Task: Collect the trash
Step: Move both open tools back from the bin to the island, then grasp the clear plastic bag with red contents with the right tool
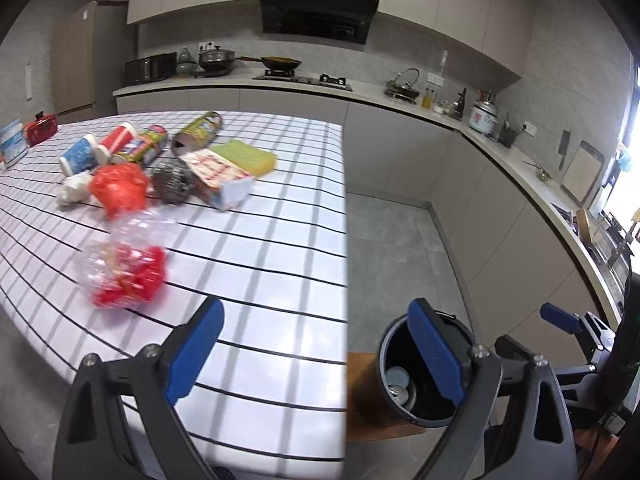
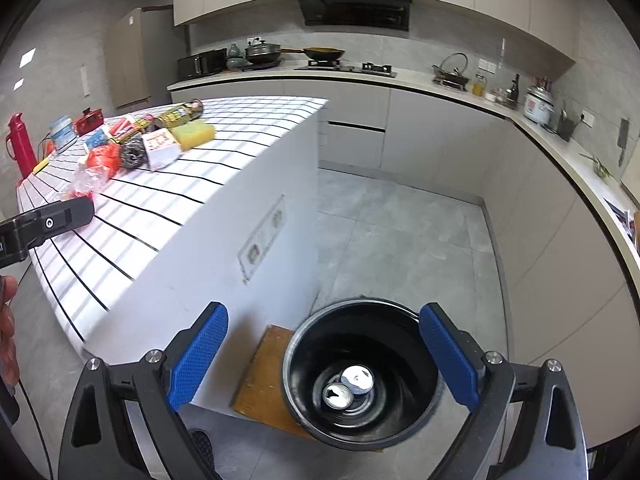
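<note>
left gripper (image 1: 316, 350): spread wide, empty | right gripper (image 2: 324, 356): spread wide, empty, above bin (image 2: 362, 376)

The white table (image 1: 280, 264) carries a grid of thin black lines, crossed by pale grey shadow stripes. On it lies a crumpled clear plastic bag with red contents (image 1: 128, 272), a bright orange-red crinkled bag (image 1: 118, 188), a dull silver steel-wool ball (image 1: 172, 180), a yellow-green sponge block (image 1: 246, 156), a flat white carton printed with red squares (image 1: 218, 174), a yellow-and-green printed tube (image 1: 198, 132), and red-and-white (image 1: 120, 142) and blue-and-white paper cups (image 1: 78, 158). Each claw has blue textured pads (image 2: 198, 356) on black frames. The round black bin (image 2: 362, 376) stands on a brown wooden board (image 2: 262, 380) over a mottled grey tile floor (image 2: 400, 232); two silver can ends (image 2: 348, 388) gleam inside.
</note>
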Demonstrator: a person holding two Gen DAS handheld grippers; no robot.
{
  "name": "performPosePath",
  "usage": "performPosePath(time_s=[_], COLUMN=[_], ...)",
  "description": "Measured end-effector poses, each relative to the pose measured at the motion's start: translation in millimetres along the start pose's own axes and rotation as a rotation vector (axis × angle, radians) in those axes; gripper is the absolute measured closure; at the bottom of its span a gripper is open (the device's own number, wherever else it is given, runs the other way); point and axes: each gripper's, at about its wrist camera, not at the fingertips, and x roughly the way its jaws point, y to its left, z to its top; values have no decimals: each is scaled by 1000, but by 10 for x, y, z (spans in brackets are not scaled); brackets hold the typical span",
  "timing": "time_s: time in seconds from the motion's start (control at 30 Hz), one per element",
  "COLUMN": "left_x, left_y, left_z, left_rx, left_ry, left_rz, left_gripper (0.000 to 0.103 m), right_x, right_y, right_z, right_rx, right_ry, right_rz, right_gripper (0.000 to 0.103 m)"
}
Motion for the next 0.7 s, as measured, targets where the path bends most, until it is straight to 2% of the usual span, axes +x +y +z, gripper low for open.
performPosePath(time_s=[0.47,0.7], left_x=[-139,-226], left_y=[951,1589], left_z=[187,195], left_rx=[-50,-104], left_ry=[-24,-33], left_rz=[61,117], left_gripper=[9,9], right_x=[65,200], right_y=[891,1455], right_z=[385,583], right_rx=[-52,-93], right_ry=[-25,-35], right_rz=[54,114], right_gripper=[5,5])
